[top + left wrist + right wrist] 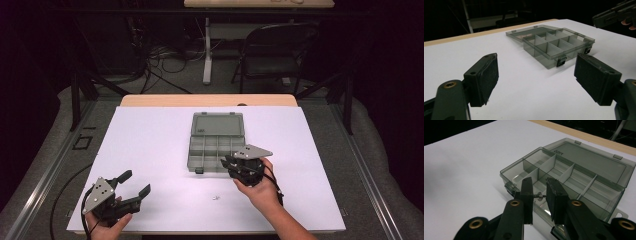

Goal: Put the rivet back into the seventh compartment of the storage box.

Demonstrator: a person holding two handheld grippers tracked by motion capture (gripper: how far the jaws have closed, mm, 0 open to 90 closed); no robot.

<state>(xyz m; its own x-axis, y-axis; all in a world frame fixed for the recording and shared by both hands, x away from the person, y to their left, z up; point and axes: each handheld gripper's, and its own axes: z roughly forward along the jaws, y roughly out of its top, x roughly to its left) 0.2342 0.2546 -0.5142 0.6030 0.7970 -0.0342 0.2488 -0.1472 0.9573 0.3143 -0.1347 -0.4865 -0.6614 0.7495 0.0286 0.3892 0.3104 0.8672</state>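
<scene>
Left hand-held gripper [134, 183] sits low near the bench's [150, 140] near-left corner, jaws spread wide with nothing between them, their black pads looking rough and grippy. It is well apart from the action, so little risk there.

Middle of the bench: the box [217, 142], smoky translucent plastic, hard and glossy, lid laid flat toward the far edge, thin dividers cutting the tray into compartments, dark latches on the near wall. It is light, I'd say, and could skid on the smooth white sheet if nudged.

On the sheet near the front edge lies a tiny pale bit [215, 198]; too small to identify.

Right hand-held gripper [235, 164] hovers at the box's near-right corner, jaws pinched almost together on a small screw [540, 194], metallic, slim shank crossing the gap. That's the danger: such a thin, slick part held by its ends could twist or pop free, bounce off a divider and land in the wrong compartment, or outside.
</scene>
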